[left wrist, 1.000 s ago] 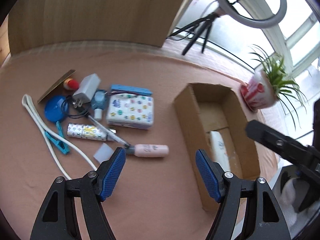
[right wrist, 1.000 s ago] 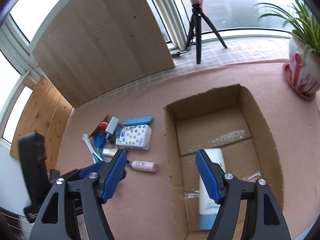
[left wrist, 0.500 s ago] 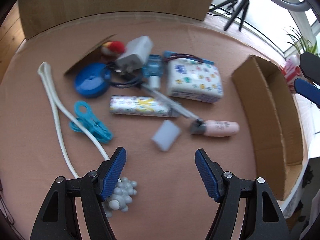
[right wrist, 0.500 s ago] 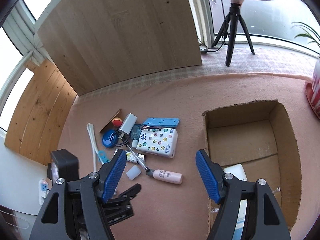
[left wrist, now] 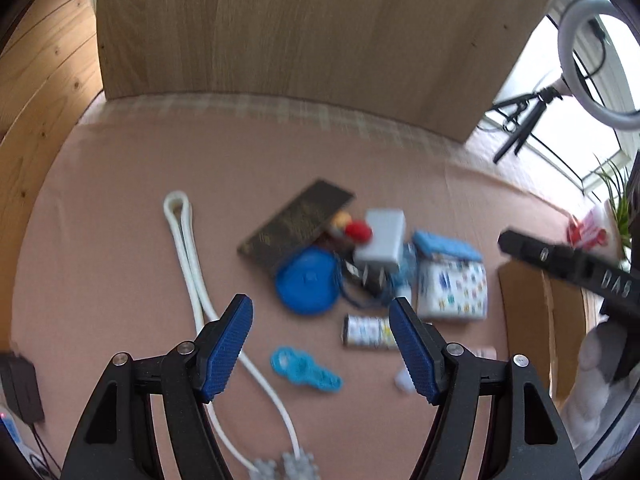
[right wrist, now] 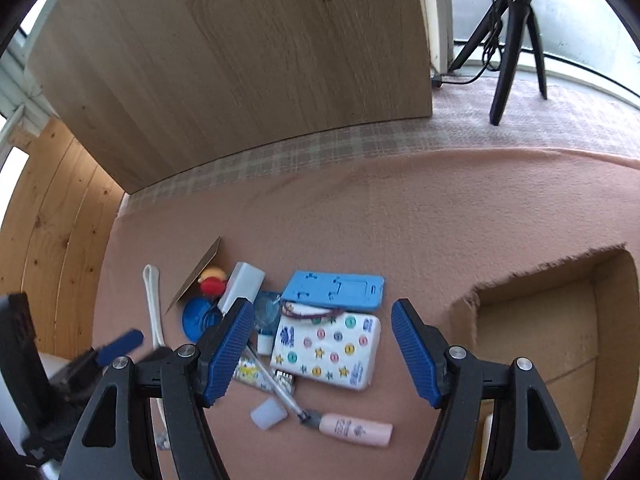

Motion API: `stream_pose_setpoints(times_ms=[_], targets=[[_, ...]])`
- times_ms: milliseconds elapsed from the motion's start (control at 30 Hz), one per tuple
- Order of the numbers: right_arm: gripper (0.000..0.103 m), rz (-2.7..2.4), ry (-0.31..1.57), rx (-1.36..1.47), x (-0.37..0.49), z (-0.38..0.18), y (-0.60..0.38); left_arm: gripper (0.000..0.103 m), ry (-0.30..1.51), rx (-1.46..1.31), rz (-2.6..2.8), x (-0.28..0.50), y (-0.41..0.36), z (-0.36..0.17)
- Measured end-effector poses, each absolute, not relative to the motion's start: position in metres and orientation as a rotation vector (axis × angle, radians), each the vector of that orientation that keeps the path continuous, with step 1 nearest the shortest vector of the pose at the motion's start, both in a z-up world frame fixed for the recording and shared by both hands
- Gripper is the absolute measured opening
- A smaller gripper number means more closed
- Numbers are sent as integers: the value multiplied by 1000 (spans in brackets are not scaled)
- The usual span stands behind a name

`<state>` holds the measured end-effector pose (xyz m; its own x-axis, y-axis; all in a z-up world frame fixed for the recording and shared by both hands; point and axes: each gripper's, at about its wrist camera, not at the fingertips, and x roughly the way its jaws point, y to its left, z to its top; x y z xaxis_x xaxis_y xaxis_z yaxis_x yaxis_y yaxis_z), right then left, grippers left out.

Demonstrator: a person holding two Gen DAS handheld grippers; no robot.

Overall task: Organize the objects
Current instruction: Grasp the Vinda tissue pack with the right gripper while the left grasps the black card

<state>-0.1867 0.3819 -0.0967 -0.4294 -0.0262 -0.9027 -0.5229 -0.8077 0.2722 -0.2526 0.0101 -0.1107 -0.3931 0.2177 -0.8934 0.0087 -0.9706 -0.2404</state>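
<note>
Clutter lies on pink carpet below wood panelling; both grippers' fingers gape empty.

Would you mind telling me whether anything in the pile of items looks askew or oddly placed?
Yes: the dark card is propped at a tilt against the small red and yellow toy rather than lying flat. The blue phone stand also rests partly on the patterned tissue pack.
</note>
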Motion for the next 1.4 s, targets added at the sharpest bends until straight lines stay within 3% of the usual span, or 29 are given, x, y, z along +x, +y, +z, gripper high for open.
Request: stream_pose_setpoints(times_ms=[267,533,667,800,867,1400], targets=[[68,2212,682,-1579,-221,-132,386,74,-389,-1765,2496,-353,9,-130],[68,2132,701,-1669,-241,-152,393,70,-344,-1870,2392,-390,28,-168],[67,2156,631,-1722,-239,-156,381,59,-231,-1847,2383,-381,46,-169],[53,2185,680,-1730,-223,-152,369,46,-111,-1812,2349,-360,65,-165],[49,2191,707,-1740,-212,-151,362,45,-66,-1800,2328,-348,72,-165],[49,2152,950,-1691,-76,-134,292,44,61,-1718,2264,-238,89,-157]])
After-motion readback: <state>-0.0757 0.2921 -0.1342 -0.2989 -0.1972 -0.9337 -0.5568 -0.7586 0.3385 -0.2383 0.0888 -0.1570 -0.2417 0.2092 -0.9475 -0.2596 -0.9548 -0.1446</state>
